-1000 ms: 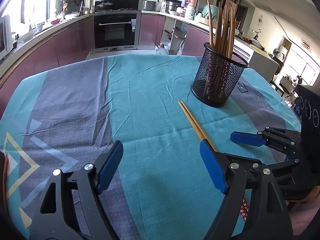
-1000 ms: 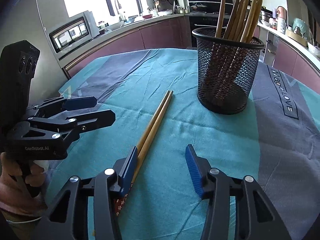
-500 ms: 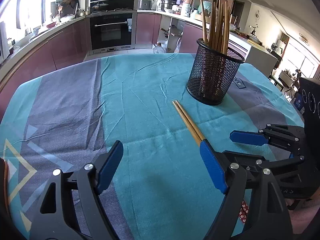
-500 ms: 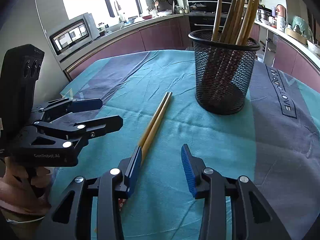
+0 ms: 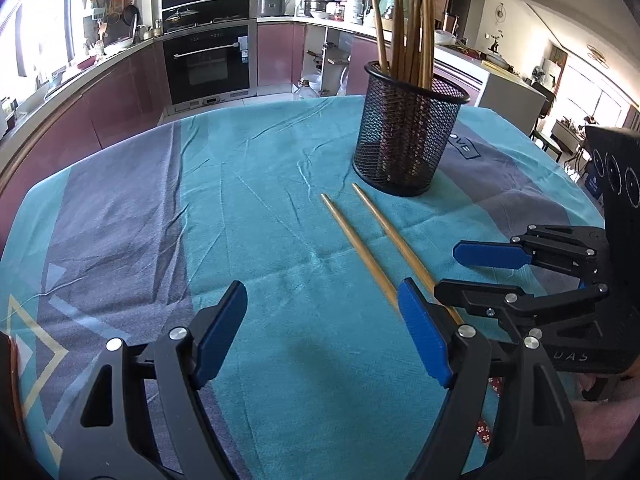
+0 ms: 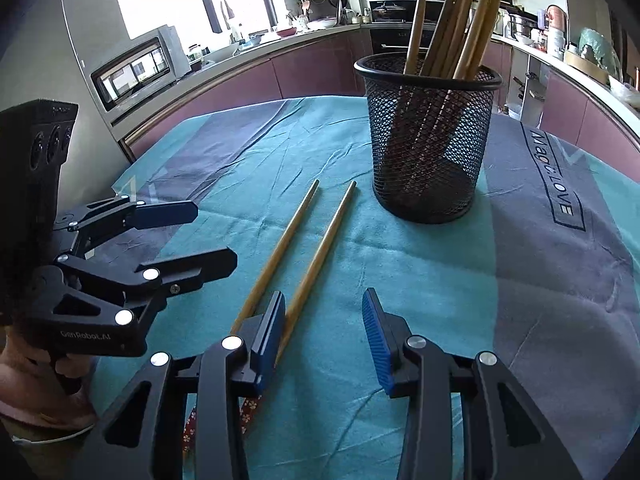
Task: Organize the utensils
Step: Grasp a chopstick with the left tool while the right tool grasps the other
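Both wrist cameras look low and close across the teal-and-grey tablecloth [image 5: 280, 200], left beside right, sharing the black mesh holder [image 6: 430, 140] and kitchen beyond.

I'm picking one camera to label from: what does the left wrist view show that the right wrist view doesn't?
Only the left wrist view shows the whole oven front and the bright room at far right.

Only the right wrist view shows the microwave, the full "Magic LOVE" lettering and the chopsticks' patterned ends.

Both show the mesh holder, two loose chopsticks, and the open left gripper and right gripper.
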Action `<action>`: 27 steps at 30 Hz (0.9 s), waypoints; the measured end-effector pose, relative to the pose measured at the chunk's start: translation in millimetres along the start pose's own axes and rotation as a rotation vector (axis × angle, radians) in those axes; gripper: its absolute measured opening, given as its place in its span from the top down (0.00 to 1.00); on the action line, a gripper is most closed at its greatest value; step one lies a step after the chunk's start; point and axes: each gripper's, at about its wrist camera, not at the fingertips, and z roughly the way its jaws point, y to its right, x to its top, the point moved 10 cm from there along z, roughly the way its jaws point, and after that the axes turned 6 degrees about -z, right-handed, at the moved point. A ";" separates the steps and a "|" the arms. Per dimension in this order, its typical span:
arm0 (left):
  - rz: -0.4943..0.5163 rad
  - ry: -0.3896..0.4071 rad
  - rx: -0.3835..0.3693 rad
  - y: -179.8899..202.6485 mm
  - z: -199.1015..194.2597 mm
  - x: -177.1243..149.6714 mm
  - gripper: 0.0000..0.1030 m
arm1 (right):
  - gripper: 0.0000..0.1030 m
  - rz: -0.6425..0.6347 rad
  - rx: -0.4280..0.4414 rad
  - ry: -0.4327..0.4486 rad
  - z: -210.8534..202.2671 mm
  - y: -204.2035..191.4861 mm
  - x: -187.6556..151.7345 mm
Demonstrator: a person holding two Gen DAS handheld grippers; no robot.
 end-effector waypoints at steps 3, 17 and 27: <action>0.023 -0.021 -0.010 7.8 5.6 -3.6 0.32 | 0.62 0.016 0.012 0.012 -2.4 3.2 1.7; 0.113 -0.057 -0.006 26.1 14.4 -14.3 0.65 | 0.62 0.040 0.020 0.032 -1.6 13.1 9.5; 0.085 -0.051 -0.044 13.0 8.4 -12.1 0.77 | 0.63 0.005 0.027 0.023 13.3 2.6 21.5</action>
